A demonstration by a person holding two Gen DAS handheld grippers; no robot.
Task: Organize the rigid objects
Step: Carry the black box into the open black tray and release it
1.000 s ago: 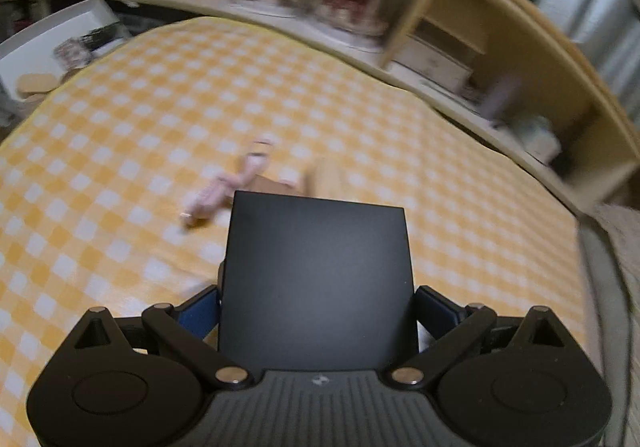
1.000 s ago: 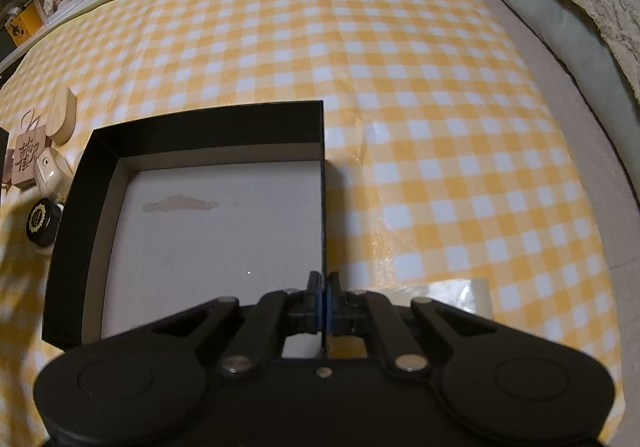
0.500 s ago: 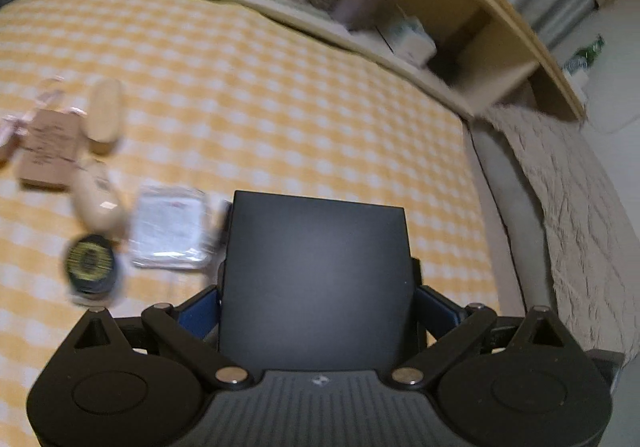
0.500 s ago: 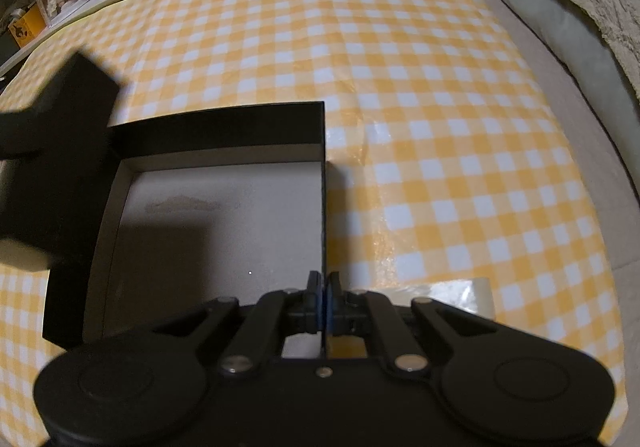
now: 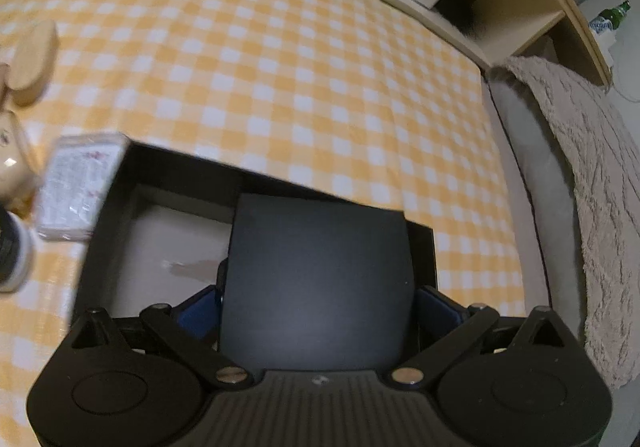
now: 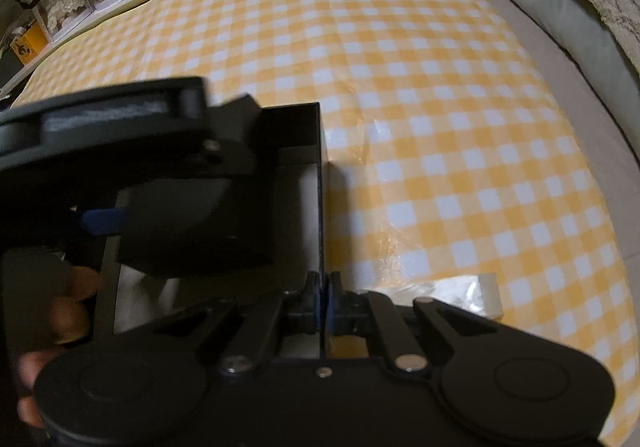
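Pinching the right wall of the open black box, the right gripper has its fingers pressed together on it. The left gripper clamps a black block between spread fingers, above the box floor. The checkered cloth lies free to the right. The print on the white packet beside the box's left wall is unreadable.

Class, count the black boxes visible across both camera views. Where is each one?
2. An open black tray box lies on the checked cloth, its wall pinched by the right gripper. A closed black box sits in the left gripper above it.
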